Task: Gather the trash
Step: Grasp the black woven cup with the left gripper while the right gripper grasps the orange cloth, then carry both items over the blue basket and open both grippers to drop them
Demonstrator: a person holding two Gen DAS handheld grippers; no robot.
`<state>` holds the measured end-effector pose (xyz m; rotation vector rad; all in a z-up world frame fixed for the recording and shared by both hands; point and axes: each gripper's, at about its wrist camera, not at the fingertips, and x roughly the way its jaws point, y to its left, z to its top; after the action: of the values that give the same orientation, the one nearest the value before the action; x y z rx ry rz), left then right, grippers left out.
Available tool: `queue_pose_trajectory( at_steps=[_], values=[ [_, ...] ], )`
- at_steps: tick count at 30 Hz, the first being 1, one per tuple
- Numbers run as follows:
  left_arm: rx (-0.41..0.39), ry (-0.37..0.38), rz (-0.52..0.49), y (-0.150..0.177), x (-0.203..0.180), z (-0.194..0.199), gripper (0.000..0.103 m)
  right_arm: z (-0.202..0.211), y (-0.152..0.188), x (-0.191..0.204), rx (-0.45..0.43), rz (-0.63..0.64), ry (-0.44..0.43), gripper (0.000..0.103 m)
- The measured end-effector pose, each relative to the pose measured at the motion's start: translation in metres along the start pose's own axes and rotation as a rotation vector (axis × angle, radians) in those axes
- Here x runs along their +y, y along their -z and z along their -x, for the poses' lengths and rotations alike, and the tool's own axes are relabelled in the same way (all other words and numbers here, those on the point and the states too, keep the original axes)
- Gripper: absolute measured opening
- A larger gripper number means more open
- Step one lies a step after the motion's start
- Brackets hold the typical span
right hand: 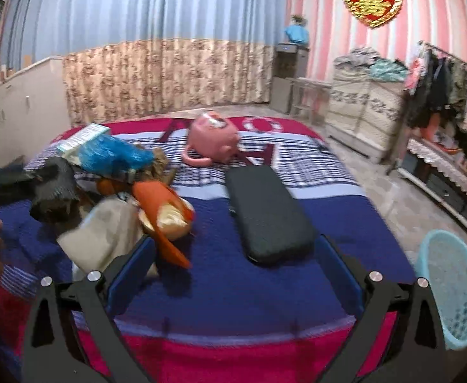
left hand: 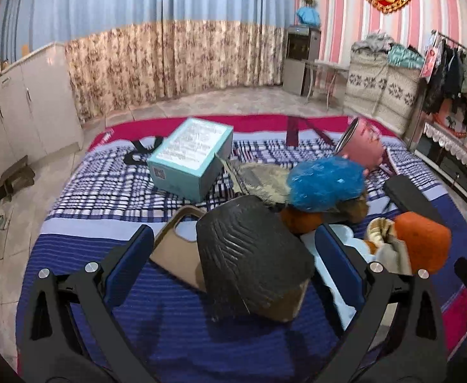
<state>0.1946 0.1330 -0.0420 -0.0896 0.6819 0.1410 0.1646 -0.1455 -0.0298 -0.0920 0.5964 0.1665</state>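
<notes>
The left hand-held gripper (left hand: 233, 255) stands with its jaws wide apart over the bed (left hand: 169, 344), and a dark grey block with a ribbed, chevron-scored face (left hand: 252, 255) sits between its blue pads (left hand: 131, 261); there is a gap on the left side, and on the right I cannot tell whether the pad touches it, so nothing reads as gripped. A tan card cut-out (left hand: 176, 249) lies just left of and partly under that block. Beyond it the trash is heaped: a crumpled blue plastic bag (left hand: 326, 182) on top of brownish scraps, an orange wrapper (left hand: 425, 239) to the right, and a teal carton (left hand: 192, 159) tilted further back. The right hand-held gripper (right hand: 236, 271) is also spread wide with nothing between its fingers; the same heap lies ahead and to its left, the orange wrapper and a beige crumpled piece (right hand: 105, 236) nearest its left pad, touching or not I cannot tell. A flat black case (right hand: 265, 214) lies straight ahead of it, a pink toy (right hand: 214, 140) further back, and a light blue mesh basket (right hand: 456, 290) stands off the bed's right edge.
</notes>
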Motion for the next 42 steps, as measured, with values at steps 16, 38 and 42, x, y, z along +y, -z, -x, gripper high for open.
queue_pose_trajectory(
  at_steps=[16,38,42],
  values=[
    [0.042,0.053,-0.014,-0.003,0.001,-0.004,0.065,-0.030,-0.016,0.014,0.037,-0.024,-0.228,0.003],
    [-0.157,0.280,-0.185,-0.020,-0.202,0.072,0.063,0.116,0.029,-0.241,-0.097,-0.196,0.213,0.002],
    [-0.161,0.364,-0.249,-0.010,-0.267,0.075,0.063,0.115,0.043,-0.284,-0.069,-0.209,0.295,0.002]
  ],
)
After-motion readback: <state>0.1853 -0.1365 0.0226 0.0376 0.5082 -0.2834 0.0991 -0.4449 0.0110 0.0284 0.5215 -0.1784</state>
